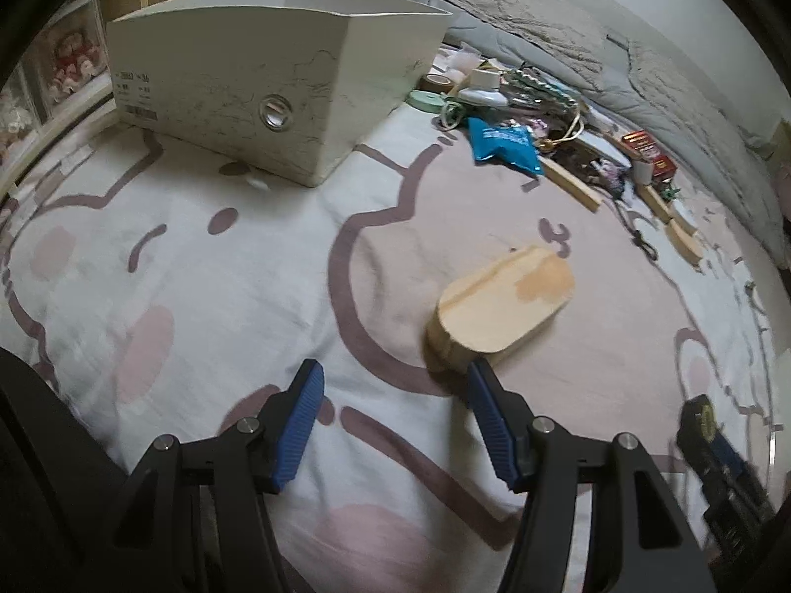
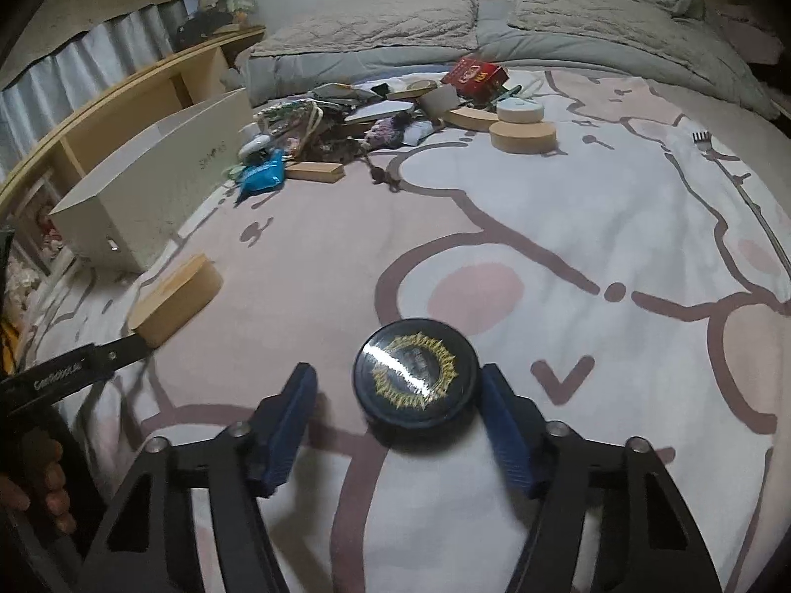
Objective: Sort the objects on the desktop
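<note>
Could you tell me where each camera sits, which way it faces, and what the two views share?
Left wrist: rides the left gripper, tilted down over the pink cartoon-print bedsheet toward the oval pale wooden block and white cardboard box; its blue-padded fingers show.
Right wrist: rides the right gripper, tilted down at the round black tin with gold emblem between its open fingers; a hand shows at the left edge.
Shared: block, box, sheet, clutter pile.

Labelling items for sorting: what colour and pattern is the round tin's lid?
Black round tin with a gold sunburst ring, clearest in the right wrist view.
</note>
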Motion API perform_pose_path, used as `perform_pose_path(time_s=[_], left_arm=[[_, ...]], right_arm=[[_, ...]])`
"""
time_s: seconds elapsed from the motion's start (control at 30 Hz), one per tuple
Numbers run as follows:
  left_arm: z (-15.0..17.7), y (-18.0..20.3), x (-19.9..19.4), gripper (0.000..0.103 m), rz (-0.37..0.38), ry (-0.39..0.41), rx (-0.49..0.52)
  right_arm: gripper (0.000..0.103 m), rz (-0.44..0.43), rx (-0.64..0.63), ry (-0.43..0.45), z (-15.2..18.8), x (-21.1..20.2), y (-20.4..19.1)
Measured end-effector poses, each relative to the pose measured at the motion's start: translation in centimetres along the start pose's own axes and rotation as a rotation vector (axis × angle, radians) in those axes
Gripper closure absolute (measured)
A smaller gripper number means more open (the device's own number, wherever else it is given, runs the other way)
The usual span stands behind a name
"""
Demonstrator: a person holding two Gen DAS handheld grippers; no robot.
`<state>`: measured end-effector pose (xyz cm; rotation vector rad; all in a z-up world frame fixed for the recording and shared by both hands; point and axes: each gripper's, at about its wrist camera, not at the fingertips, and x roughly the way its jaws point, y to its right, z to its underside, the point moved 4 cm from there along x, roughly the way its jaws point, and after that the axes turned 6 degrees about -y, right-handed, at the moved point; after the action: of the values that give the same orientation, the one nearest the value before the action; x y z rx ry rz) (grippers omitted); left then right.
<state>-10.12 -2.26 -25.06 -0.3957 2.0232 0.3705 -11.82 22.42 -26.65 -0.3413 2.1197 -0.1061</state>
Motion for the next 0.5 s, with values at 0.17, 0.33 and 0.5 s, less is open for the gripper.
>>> perform_pose_path(time_s=[0.17,0.33,0.5], left_arm=[[-1.0,-1.4,0.6,0.043,-0.056,0.019,-0.026],[-2.2,-1.9,1.4,0.038,-0.090,0.031,-0.032],[-2.8,-1.8,1.5,0.038,-0.101,0.035,-0.030]], right_arm=[[0.038,0.031,-0.025,0.008,-0.2,0.7,-0.2],[0.038,0.005,-0.014,0.026,0.0,0.9,0.2],[0.038,-0.059,0.023,0.038,0.2,0.6,0.8]])
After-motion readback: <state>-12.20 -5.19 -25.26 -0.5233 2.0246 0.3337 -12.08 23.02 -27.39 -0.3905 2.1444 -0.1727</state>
